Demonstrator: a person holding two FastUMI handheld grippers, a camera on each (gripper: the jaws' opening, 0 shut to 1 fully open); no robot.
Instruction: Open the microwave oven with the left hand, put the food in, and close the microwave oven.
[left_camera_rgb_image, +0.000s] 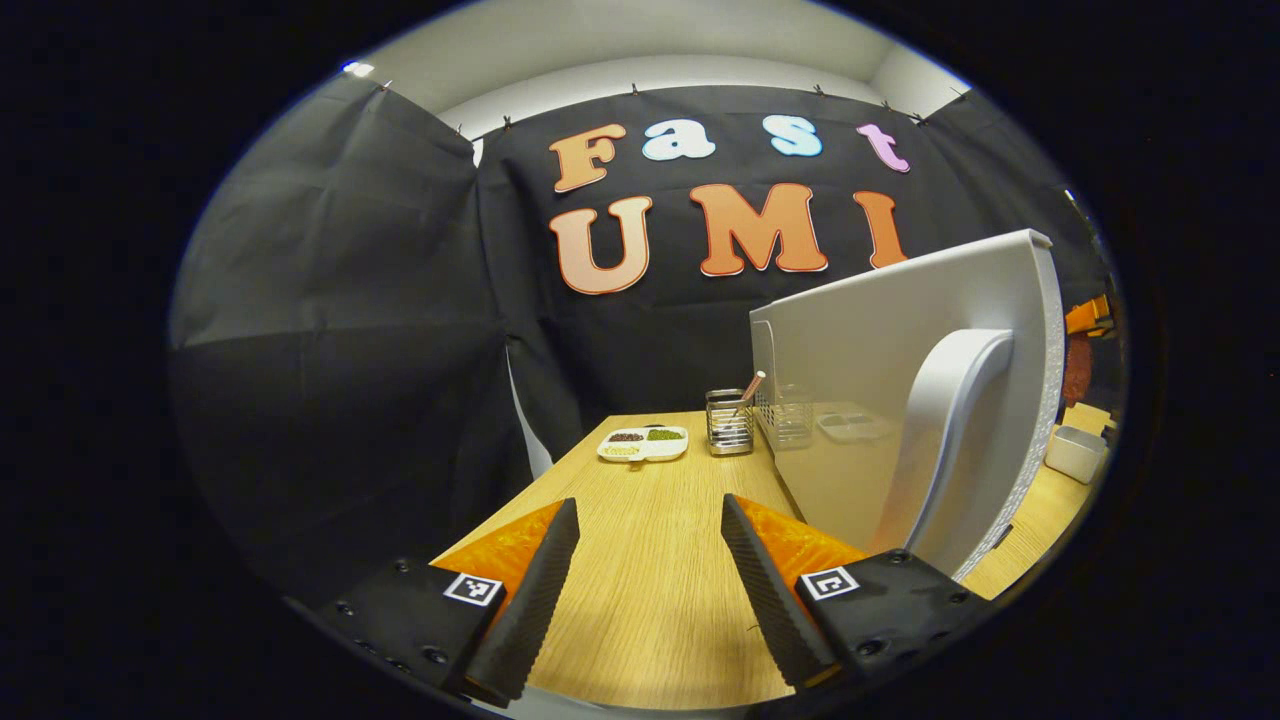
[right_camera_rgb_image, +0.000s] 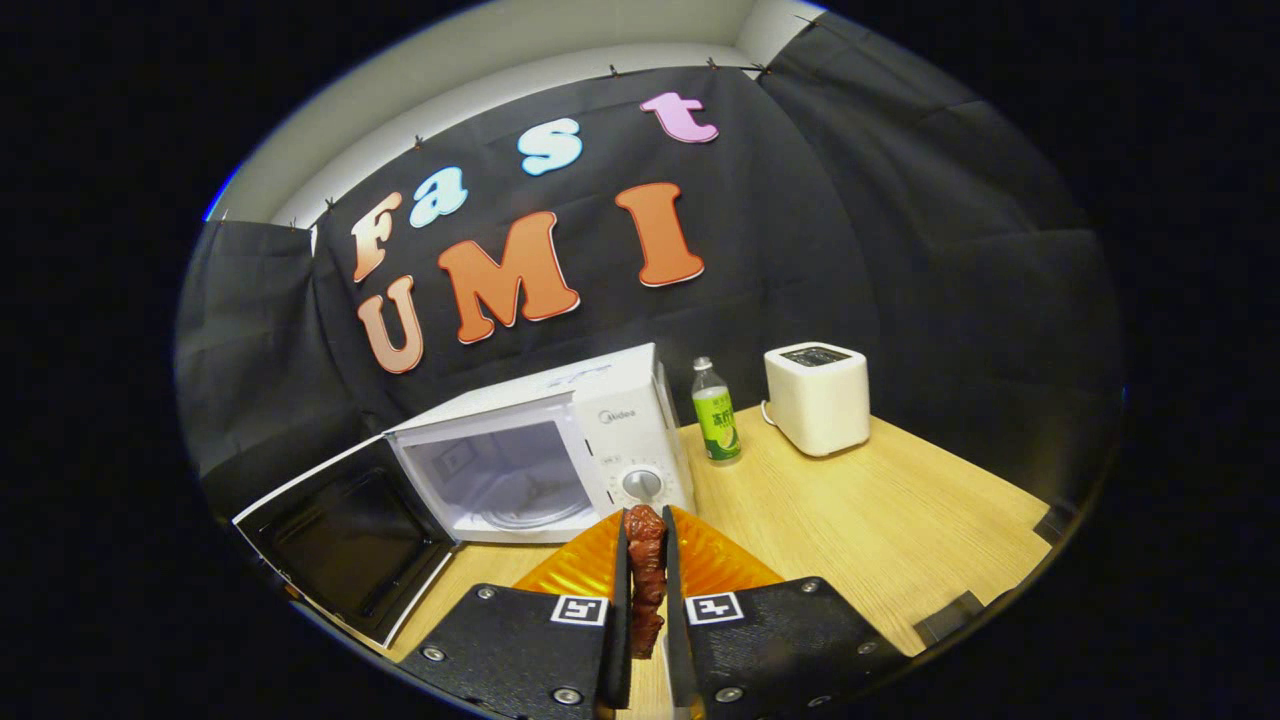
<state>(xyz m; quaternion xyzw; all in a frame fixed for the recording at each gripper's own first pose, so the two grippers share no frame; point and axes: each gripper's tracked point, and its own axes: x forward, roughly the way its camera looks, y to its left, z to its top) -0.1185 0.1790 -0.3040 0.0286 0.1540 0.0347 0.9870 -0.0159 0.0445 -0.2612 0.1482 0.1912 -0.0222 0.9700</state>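
The left gripper (left_camera_rgb_image: 648, 580) has its 2 fingers spread wide, holding nothing, just beside the microwave door (left_camera_rgb_image: 900, 400). The right gripper (right_camera_rgb_image: 645, 600) pinches the food (right_camera_rgb_image: 645, 570) between both fingers.

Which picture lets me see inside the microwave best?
The right gripper view: the microwave faces the camera with its door swung open, showing the white inside and turntable. The left gripper view shows just the door's outer face and handle, close up.

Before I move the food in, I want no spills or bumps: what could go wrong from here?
The food is a narrow reddish-brown strip pinched only between the right gripper fingers; it might slip or twist on the way. The microwave cavity sits left of the gripper's line, so the control panel could be bumped. The open door stands close beside the left gripper, which could knock it.
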